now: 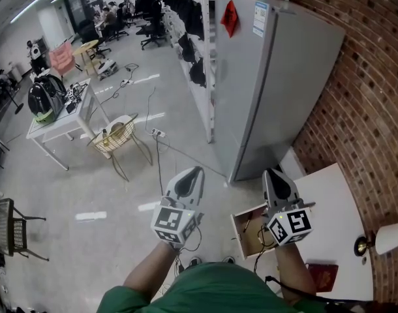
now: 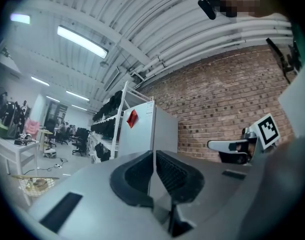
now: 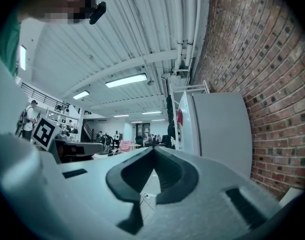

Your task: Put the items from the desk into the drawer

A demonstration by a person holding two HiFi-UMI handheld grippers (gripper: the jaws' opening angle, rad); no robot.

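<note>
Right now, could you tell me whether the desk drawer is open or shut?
Open. In the head view the drawer stands pulled out from the white desk, and its brown inside shows from above.

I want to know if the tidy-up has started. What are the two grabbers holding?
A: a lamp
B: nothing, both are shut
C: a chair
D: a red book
B: the left gripper and the right gripper each show jaws pressed together with nothing between them, while the red book lies on the white desk.
</note>
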